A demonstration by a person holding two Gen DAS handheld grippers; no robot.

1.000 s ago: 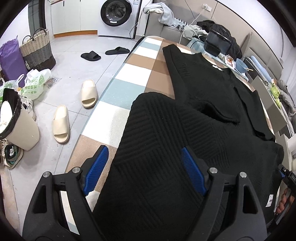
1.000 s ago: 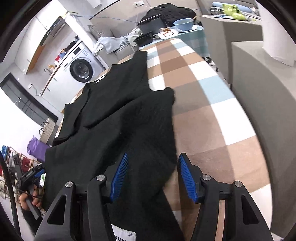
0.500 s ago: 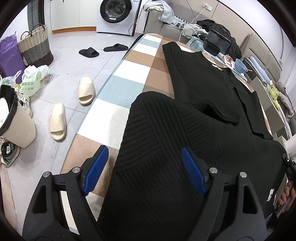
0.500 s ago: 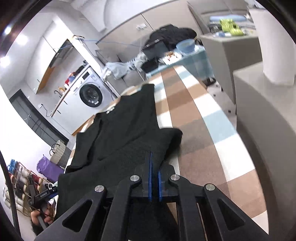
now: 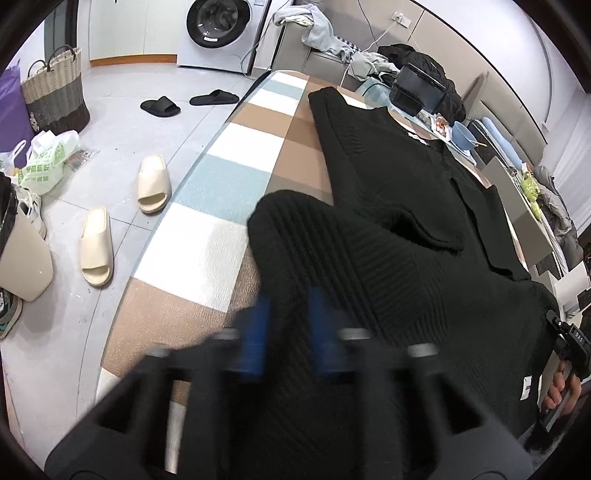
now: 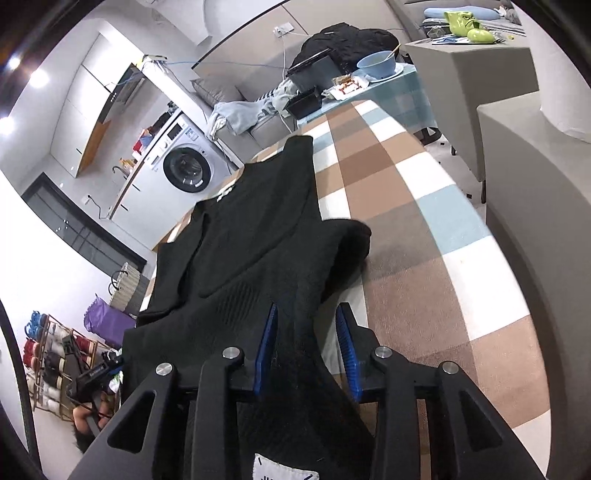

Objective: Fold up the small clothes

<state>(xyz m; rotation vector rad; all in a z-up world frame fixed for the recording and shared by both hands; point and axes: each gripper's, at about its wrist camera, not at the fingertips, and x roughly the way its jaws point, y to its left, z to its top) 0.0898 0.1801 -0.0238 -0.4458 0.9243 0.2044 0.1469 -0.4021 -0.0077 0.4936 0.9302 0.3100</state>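
Reading the white label (image 6: 284, 468) on the black knit top (image 5: 388, 229), I can't make out its writing. My left tongs (image 5: 286, 334), wide apart a moment ago, blur while closing around its hem on the checked surface (image 5: 221, 184). My right tongs (image 6: 307, 350), pinched shut before, now stand parted around the raised fabric.

The surface (image 5: 221, 184) has big squares of brown, white and light blue (like a checkered cloth). A black knitted top (image 5: 388, 206) lies spread on it.

Home laundry area: washing machine (image 5: 218, 22), slippers (image 5: 153, 183)
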